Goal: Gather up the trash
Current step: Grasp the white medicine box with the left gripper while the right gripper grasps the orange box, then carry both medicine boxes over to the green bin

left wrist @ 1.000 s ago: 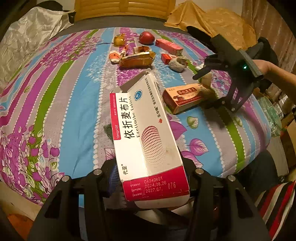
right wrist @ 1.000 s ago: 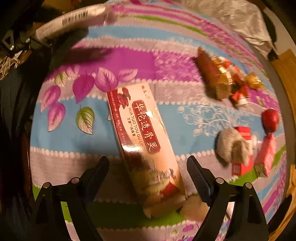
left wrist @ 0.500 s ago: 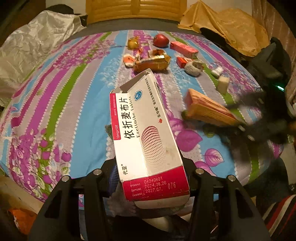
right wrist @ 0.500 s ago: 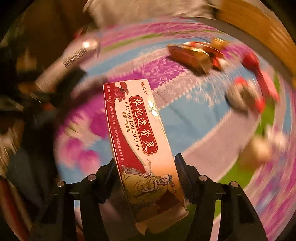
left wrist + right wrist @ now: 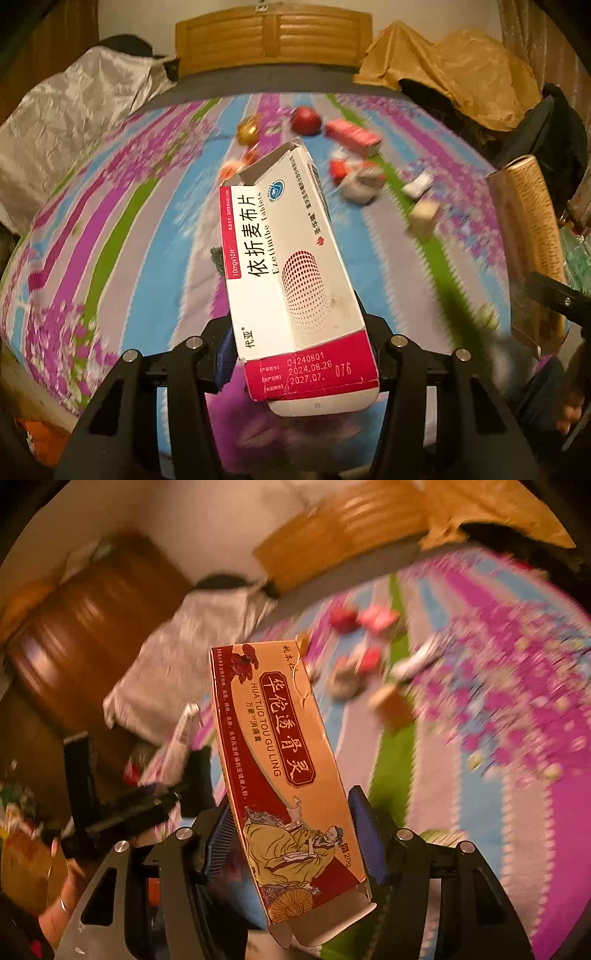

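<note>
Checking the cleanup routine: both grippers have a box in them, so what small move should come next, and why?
Probably carry both boxes off the bed to a bin. The left gripper clamps the white tablet box, the right gripper the orange ointment box. No bin is clearly visible.

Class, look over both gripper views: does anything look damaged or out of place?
Yes. The white medicine box in the left gripper has its far end torn open, and assorted litter lies scattered over the striped bedspread.

Apple [image 5: 305,120] left of carton [image 5: 352,136]
</note>
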`<act>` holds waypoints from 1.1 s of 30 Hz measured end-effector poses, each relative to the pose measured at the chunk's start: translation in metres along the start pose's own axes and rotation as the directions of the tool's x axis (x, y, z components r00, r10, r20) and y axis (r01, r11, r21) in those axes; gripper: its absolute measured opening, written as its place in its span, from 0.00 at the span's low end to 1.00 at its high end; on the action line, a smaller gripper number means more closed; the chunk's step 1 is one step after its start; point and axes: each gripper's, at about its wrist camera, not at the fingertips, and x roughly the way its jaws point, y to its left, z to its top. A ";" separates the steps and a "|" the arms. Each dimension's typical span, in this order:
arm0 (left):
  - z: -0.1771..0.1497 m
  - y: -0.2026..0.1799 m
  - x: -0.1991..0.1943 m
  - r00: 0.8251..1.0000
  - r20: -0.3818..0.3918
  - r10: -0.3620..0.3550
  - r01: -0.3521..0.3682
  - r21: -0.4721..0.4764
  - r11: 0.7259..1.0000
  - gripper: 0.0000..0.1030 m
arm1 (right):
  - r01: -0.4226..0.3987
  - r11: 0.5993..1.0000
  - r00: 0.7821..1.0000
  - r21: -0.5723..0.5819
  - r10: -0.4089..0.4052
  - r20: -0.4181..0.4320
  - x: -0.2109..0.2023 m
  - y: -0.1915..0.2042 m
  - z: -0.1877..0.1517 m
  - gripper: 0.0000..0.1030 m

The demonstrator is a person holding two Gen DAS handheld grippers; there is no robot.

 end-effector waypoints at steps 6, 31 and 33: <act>0.041 -0.056 -0.018 0.991 0.126 0.043 -0.050 0.050 0.997 0.49 | 0.125 0.992 0.979 -0.035 -0.117 0.168 -0.053 0.011 0.024 0.59; 0.111 -0.240 -0.061 0.920 0.376 -0.108 0.014 0.244 0.970 0.49 | 0.429 0.899 0.767 0.090 -0.415 0.489 -0.215 -0.038 0.052 0.59; 0.113 -0.254 -0.061 0.917 0.378 -0.129 0.027 0.263 0.964 0.49 | 0.445 0.888 0.746 0.118 -0.440 0.500 -0.228 -0.048 0.052 0.59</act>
